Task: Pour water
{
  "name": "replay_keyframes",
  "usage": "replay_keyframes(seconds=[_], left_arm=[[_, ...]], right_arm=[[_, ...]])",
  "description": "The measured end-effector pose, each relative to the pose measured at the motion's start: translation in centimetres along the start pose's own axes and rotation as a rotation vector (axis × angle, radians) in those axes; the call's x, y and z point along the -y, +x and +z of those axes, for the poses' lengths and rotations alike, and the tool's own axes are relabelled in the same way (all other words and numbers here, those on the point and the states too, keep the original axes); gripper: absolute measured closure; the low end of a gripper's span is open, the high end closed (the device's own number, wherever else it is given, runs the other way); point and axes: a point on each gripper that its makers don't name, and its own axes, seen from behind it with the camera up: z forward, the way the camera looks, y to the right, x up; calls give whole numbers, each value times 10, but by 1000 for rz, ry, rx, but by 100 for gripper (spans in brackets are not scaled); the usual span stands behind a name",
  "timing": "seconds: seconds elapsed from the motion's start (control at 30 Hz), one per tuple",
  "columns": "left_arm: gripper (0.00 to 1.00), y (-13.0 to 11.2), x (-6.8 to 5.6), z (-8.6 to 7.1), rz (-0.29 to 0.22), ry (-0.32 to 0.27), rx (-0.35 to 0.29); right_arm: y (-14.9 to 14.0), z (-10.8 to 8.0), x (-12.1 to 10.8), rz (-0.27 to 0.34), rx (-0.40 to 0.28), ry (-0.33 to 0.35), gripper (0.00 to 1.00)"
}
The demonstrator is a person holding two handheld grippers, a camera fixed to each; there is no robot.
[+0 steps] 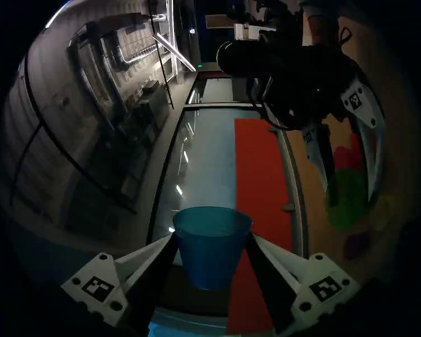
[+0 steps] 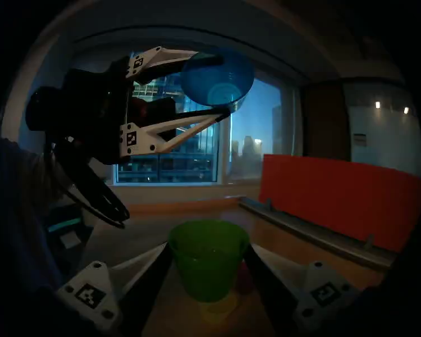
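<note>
Left gripper view: the left gripper (image 1: 211, 240) has both fingers pressed on a blue cup (image 1: 211, 264).
Right gripper view: the right gripper (image 2: 209, 250) has both fingers pressed on a green cup (image 2: 209, 272), which is upright, near and low over the table (image 2: 154, 233).
Blue cup place: up high, a bit left of the green cup, tipped on its side.
Water: too dark to tell.
Around: a red board (image 2: 345, 194) stands on the right; a big window (image 2: 250, 151) is far behind; a yellow thing (image 2: 217, 310) lies under the green cup.
In the way: a black loop (image 2: 95, 196) hangs left of the green cup.
Writing: square marks (image 2: 91, 295) sit on the grippers; a far wall sign (image 2: 359, 139) is too small to read.
</note>
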Motion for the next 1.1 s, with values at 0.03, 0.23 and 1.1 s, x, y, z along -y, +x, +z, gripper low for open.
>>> replay_keyframes(seconds=[0.03, 0.23, 1.1], left_arm=[[16, 0, 1, 0, 0, 0, 0], [16, -3, 5, 3, -22, 3, 1], [16, -36, -29, 9, -785, -41, 75]], right_arm=[[0, 0, 0, 0, 0, -1, 10], [1, 0, 0, 1, -3, -3, 10], [11, -5, -8, 7, -36, -36, 10]])
